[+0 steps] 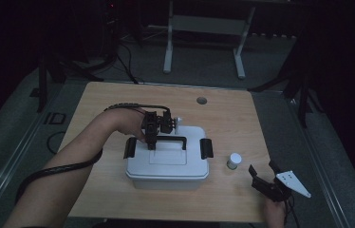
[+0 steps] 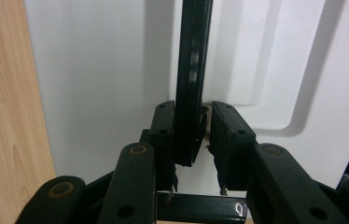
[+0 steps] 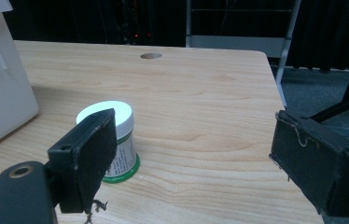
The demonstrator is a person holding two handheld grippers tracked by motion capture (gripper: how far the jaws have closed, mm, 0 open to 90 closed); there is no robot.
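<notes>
My left gripper (image 1: 152, 142) has its jaws nearly closed around the black handle (image 2: 192, 84) of the white box (image 1: 168, 164) mid-tabletop, gap on one side, so it could slip when lifted, while my right gripper (image 1: 264, 173) waits wide open, empty, near the small jar (image 3: 113, 140).

The table (image 1: 232, 118) is light wood-grain with 1 round cable hole (image 1: 201, 100) near its far edge. A small jar (image 1: 234, 160) stands upright on the near right part of the tabletop; it has a white lid, a printed label and a green rim at the bottom. Behind the table there's a white metal frame (image 1: 168, 52) with 2 legs planted on the grey floor (image 1: 204, 71). A black cable (image 1: 127, 61) snakes across the floor toward the table's far left corner. Dark stands sit on both sides, 1 at the left (image 1: 42, 76) and 1 at the right (image 1: 303, 90). The background is too dark to make out.
</notes>
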